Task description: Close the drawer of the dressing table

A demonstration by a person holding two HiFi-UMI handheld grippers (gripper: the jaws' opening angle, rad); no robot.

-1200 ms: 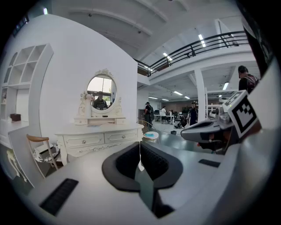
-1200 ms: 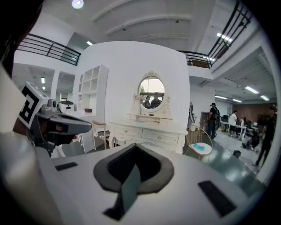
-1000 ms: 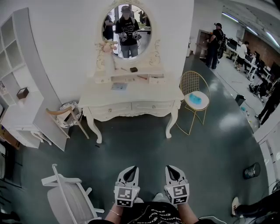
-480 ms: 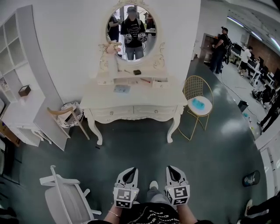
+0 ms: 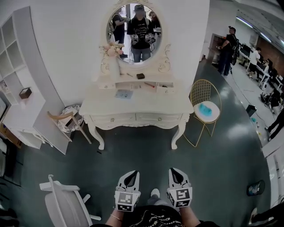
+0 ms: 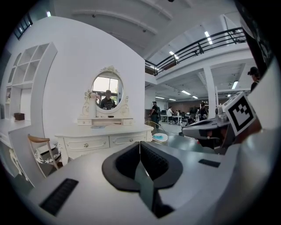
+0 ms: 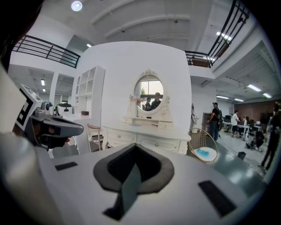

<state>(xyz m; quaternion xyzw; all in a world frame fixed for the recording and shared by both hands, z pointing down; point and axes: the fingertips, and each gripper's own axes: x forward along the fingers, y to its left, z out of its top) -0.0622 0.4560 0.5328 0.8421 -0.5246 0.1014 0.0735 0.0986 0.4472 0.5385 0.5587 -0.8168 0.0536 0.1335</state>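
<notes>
White curved-leg dressing table [image 5: 146, 105] with an oval mirror [image 5: 135, 33] stands well apart from both tools. Its small upper-right drawer [image 5: 165, 89] juts forward. Left gripper [image 5: 131, 174] and right gripper [image 5: 174, 171] are side by side, jaws clenched together, nothing between them.

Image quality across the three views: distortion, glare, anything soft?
Head view: fisheye bends straight lines; dressing table sharp; pale glare on the floor. Left gripper view: black round vignette, left tool large and slightly soft. Right gripper view: same vignette, ceiling lamp blown out.
</notes>
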